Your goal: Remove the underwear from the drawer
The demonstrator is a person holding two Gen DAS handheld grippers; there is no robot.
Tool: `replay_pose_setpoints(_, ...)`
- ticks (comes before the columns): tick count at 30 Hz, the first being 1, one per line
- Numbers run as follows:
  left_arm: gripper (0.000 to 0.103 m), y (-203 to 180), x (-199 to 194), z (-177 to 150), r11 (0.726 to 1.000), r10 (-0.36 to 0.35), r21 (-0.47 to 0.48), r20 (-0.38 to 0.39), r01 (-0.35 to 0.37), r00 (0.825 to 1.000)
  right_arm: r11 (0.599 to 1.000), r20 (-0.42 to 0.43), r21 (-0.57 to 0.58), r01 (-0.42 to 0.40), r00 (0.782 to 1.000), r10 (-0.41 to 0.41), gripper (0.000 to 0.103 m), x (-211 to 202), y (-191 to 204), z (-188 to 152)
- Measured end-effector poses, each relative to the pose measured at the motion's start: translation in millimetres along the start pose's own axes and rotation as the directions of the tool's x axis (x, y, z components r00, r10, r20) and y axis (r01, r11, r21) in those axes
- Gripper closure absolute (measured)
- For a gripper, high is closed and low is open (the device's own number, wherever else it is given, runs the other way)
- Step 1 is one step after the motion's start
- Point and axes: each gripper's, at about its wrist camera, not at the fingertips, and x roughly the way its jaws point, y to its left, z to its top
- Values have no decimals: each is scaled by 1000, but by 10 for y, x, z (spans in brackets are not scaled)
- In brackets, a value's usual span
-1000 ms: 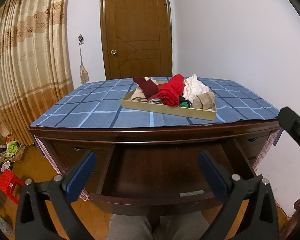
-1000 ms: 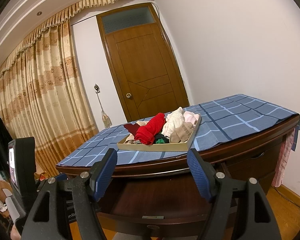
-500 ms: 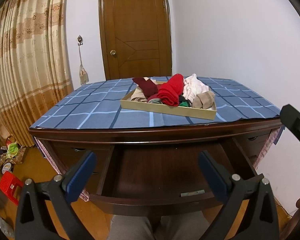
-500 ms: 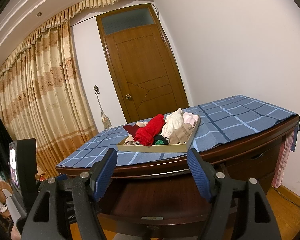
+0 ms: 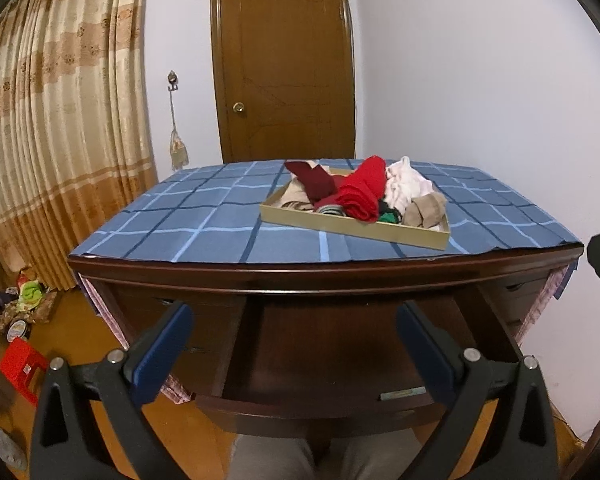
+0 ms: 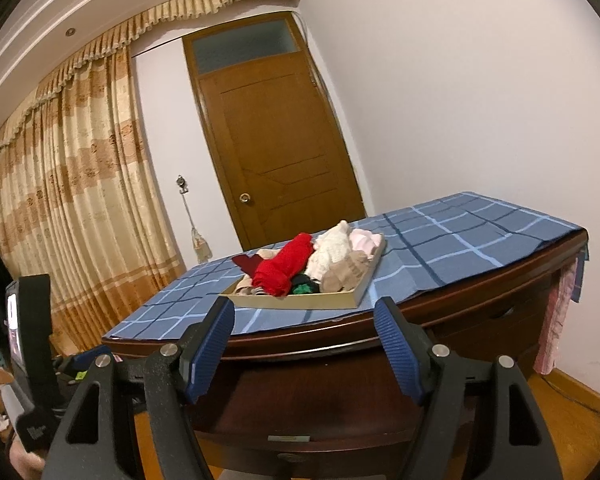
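A bedroom with a brown panelled door (image 5: 284, 68) and long gold curtains (image 5: 60, 140); in front of them stands a dark wooden desk (image 5: 324, 276) under a blue checked cloth (image 5: 204, 224). On that cloth, toward the desk's far right part, sits a shallow cardboard tray (image 5: 352, 228) heaped with underwear (image 5: 364, 192) — red, maroon, white, beige and a bit of green. Below the desk's front edge the middle drawer (image 5: 320, 396) stands pulled out, and what shows of its inside looks bare dark wood; its back part is hidden under the desktop.

Both tools hang in front of the desk, short of the drawer. The left gripper (image 5: 296, 344) has its blue pads spread wide with nothing between them, and the right gripper (image 6: 304, 348) is likewise released and empty, aimed nearly level at the desk's edge.

My guess is that the taking-out is as good as done — the clothes lie in the tray above, not in the drawer. What remains, I'd say, is a look into the hidden back of the drawer, or pushing it shut
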Motion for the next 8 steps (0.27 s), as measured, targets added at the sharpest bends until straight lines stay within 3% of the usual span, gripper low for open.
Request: replay_pose_setpoints(8,0,-8,84,-69,1000,-25,2,-40,25,999,999,-2,39,30,1000,-30,28,-11,-186,-12)
